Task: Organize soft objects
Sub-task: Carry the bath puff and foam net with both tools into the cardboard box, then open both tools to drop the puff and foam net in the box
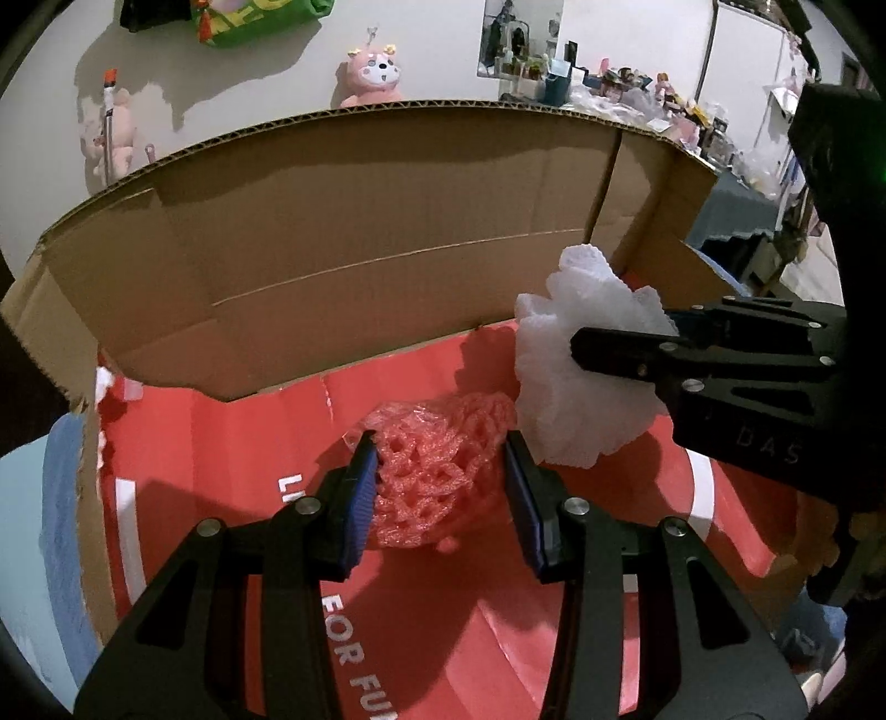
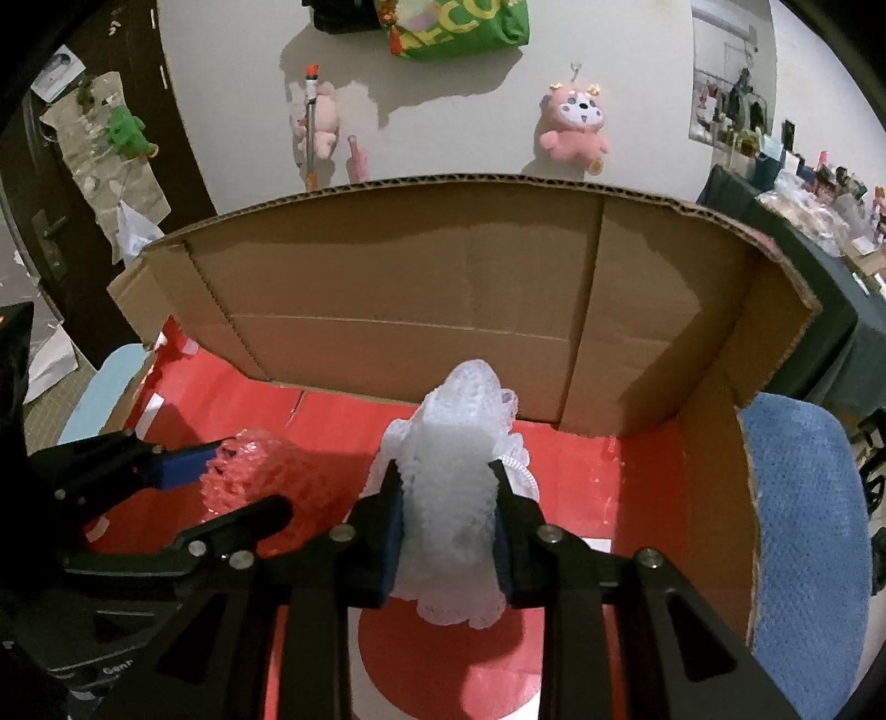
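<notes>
Sitting across both views, one large brown corrugated cardboard box (image 1: 360, 232) with a red printed inner floor (image 2: 581, 471), flaps standing open, takes up most of the frame. White lettering on that red floor reads partly "FOR FU" with an "LI" fragment above it, the rest cut off or covered. Beside the box on the right wrist view, one blue textured cushion-like pad (image 2: 803, 526) lies against the box wall. Behind, on the pale wall (image 2: 443, 138): one green bag with yellow lettering (image 2: 459, 27), cropped at the frame top and unreadable as a word; one pink round-faced plush toy (image 2: 573, 124); one paler pink plush toy with an orange-tipped stick across it (image 2: 318, 122). Two grippers, two soft pieces. Right gripper (image 2: 446, 520): jaws pinching one white foam-net sleeve (image 2: 454, 482), which stands up between the blue pads and bulges out above and below them, held over the red floor. From the left wrist the same white piece shows as a ruffled wad at the finger ends, near the box's right corner. The letters "DAS" show on this gripper's body there. Left gripper (image 1: 440, 487): jaws partly spread with one pink-red foam-net sleeve (image 1: 437, 471) between them, both blue pads touching its sides; the piece looks loosely held rather than crushed. The pink-red net sits just left of the white one, nearly touching it.
</notes>
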Demonstrator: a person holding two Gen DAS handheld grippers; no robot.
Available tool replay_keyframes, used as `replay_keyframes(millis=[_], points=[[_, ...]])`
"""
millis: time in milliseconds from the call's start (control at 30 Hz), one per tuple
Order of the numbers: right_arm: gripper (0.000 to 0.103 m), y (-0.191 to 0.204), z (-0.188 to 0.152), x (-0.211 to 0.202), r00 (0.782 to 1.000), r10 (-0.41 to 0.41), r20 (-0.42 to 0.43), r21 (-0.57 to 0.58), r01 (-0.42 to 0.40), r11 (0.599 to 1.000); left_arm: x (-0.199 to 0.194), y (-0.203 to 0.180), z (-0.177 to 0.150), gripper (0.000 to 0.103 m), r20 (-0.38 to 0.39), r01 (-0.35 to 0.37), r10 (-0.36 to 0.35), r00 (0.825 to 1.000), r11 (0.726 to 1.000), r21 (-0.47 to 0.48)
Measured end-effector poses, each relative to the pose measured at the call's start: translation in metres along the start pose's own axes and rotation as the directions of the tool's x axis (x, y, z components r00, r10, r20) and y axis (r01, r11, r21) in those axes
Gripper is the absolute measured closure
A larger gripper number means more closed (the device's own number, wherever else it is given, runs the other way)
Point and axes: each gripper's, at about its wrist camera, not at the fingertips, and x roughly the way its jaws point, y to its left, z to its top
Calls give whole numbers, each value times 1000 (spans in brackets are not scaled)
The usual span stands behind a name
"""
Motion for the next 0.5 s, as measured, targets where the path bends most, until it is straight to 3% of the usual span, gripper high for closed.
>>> replay_keyframes(millis=[500], points=[[57, -4, 7, 4, 999, 10, -34, 19, -10, 1000, 5, -1, 6, 46, 0, -26, 26, 1000, 999, 29]])
